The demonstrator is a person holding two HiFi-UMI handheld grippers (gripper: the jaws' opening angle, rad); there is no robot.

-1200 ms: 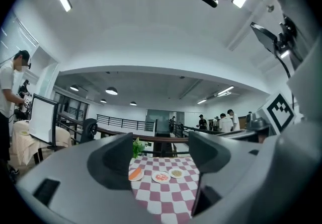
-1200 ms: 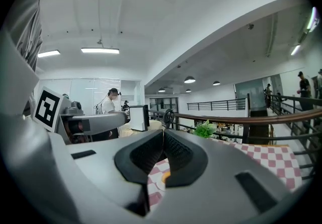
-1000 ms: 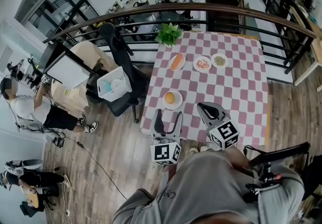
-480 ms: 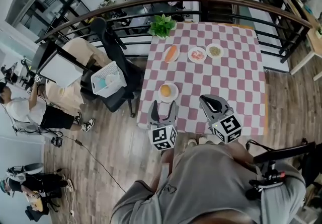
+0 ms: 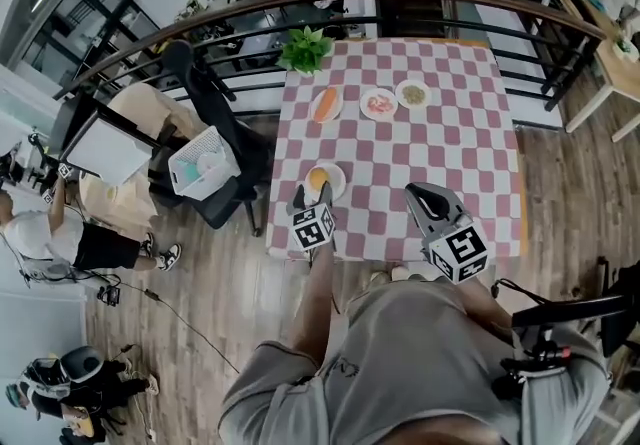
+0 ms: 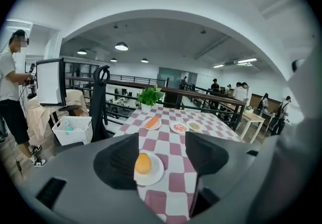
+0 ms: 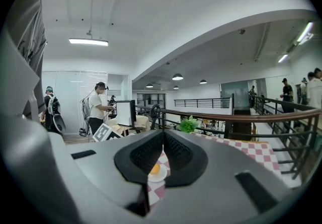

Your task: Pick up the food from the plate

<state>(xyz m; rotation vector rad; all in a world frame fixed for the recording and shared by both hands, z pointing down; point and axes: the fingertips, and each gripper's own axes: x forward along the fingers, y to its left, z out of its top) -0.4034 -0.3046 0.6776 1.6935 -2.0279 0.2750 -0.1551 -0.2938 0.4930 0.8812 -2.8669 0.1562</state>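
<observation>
Orange food (image 5: 318, 178): sits on a white plate (image 5: 338, 175) at the near-left part of the pink-checked table (image 5: 440, 133).
Left gripper (image 5: 312, 196): at the plate's near edge, jaws spread wide and just been closing; the food shows in the gap, touched by neither pad.
Right gripper (image 5: 428, 198): over the table's near edge, well apart from the plate, jaws pressed together on nothing.

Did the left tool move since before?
Yes. The left tool went forward from the table edge to the nearest plate, jaws just closing slightly, nothing between them yet.
</observation>
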